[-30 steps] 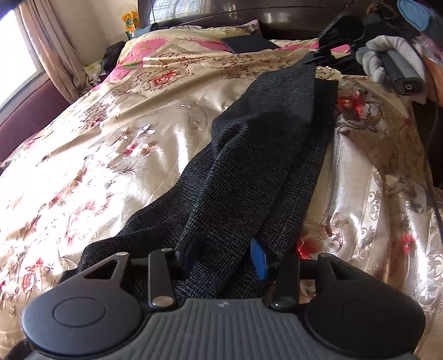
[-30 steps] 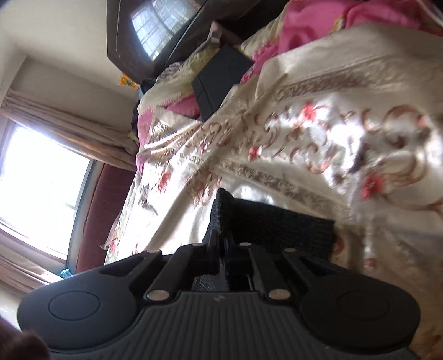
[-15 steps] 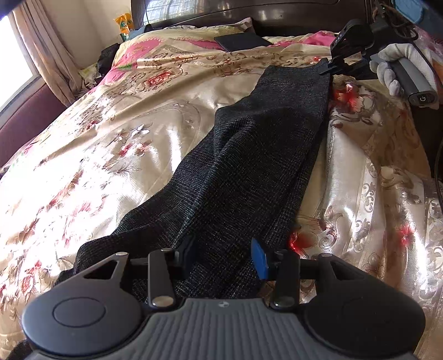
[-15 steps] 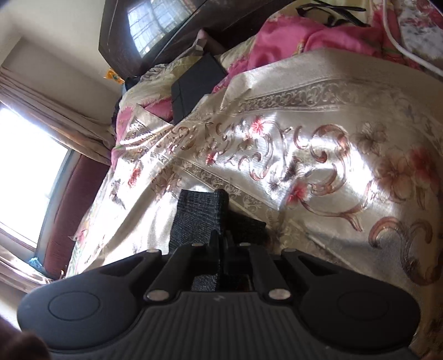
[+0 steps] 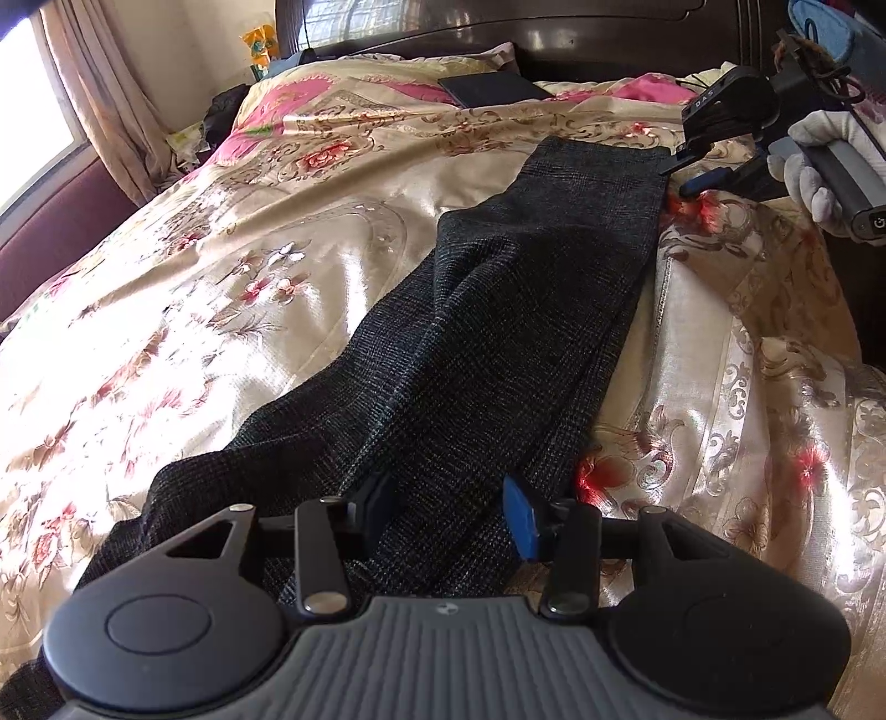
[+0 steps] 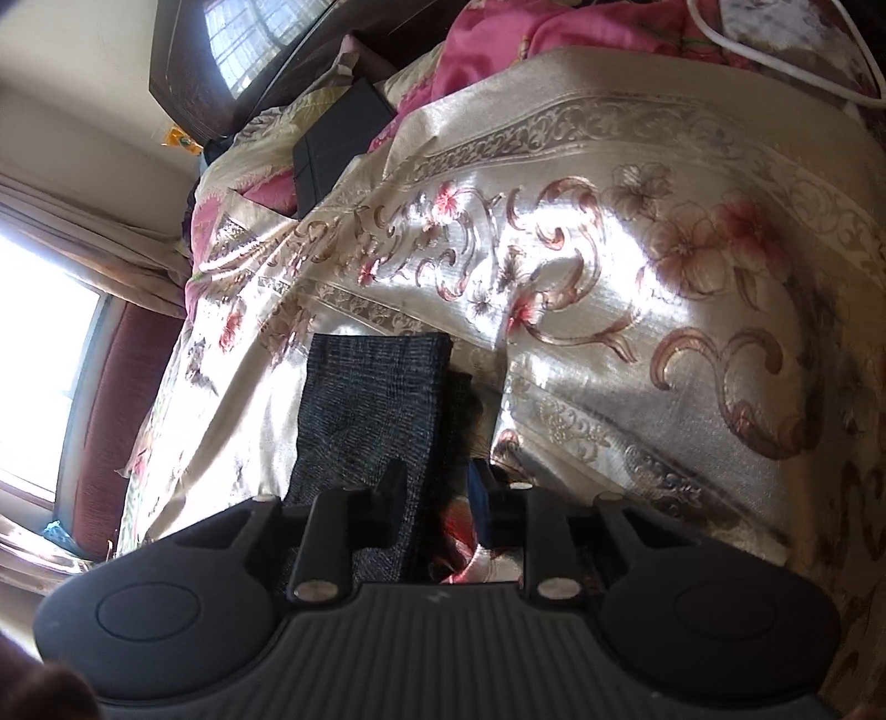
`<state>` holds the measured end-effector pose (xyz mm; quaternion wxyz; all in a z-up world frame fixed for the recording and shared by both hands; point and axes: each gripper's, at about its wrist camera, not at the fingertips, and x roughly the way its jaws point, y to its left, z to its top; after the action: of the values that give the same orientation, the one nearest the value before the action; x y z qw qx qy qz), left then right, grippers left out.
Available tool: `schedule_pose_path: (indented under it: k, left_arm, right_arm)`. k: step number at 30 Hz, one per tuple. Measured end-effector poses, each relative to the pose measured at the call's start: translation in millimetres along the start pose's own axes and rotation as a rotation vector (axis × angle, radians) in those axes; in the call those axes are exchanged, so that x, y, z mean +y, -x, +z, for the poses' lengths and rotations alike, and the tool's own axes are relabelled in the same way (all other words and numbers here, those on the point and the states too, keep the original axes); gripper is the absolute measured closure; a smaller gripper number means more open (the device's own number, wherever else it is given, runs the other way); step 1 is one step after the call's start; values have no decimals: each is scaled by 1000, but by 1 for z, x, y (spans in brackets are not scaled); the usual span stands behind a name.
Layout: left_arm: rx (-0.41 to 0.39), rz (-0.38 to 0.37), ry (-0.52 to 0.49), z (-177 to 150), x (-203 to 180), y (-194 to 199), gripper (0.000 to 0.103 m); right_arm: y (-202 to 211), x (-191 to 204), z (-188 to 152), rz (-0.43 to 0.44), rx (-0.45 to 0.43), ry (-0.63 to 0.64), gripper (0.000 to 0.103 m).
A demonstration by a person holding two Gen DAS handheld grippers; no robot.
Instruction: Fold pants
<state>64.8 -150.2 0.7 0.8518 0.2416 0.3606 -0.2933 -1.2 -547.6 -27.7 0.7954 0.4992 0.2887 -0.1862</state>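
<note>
Dark grey checked pants (image 5: 498, 332) lie lengthwise on the floral bedspread (image 5: 221, 277), legs laid one over the other. My left gripper (image 5: 451, 512) is open, its fingers either side of the near end of the pants. My right gripper (image 6: 434, 493) is open at the far leg hem (image 6: 376, 387); the cloth lies between its fingers, one finger over it. In the left wrist view the right gripper (image 5: 689, 174) shows at the hem's far right corner, held by a white-gloved hand (image 5: 819, 160).
A dark flat box (image 5: 493, 88) lies on the pink pillows by the dark headboard (image 5: 554, 39). A window with curtains (image 5: 99, 99) and a maroon bench (image 5: 50, 227) are on the left. A white cable (image 6: 775, 61) lies on the bed's right side.
My right gripper was shut on the leg hem and has opened; the hem has come down flat on the bed. The left gripper stays open at the near end.
</note>
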Motion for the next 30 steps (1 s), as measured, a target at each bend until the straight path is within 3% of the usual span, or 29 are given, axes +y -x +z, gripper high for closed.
schedule_pose_path:
  k: [3,8,10,13,15,18,21,24,27,30]
  left_arm:
    - [0,0,-3,0,0,0,44]
    - [2,-3,-7,1,0,-1,44]
    - [1,-3,-3,1,0,-1,44]
    - [0,-7,2,0,1,-1,44]
    - [3,-11,-1,0,1,-2,44]
    - [12,-13,-15,3,0,-5,43]
    - [18,-6,-16,7,0,-6,43]
    - [28,3,-19,8,-2,-7,43]
    - [36,7,-51,12,-7,-10,43]
    - [-7,-13,-50,22,-11,-3,43]
  right_arm:
    - [-7,3,1,29,-12,-12,61]
    - [-31,2,8,56,-52,-18,63]
    - [-33,0,5,71,-66,-17,66]
    - [-19,-5,-1,148,-40,-33,86]
    - [-13,-5,-6,216,-31,-33,87]
    - [-31,-1,-6,213,-19,-3,85]
    - [-57,-5,-5,205,-18,-39,100]
    - [-52,0,-3,213,-31,-71,97]
    - [-33,-5,7,335,-41,-183,97]
    - [6,5,16,406,-118,-131,97]
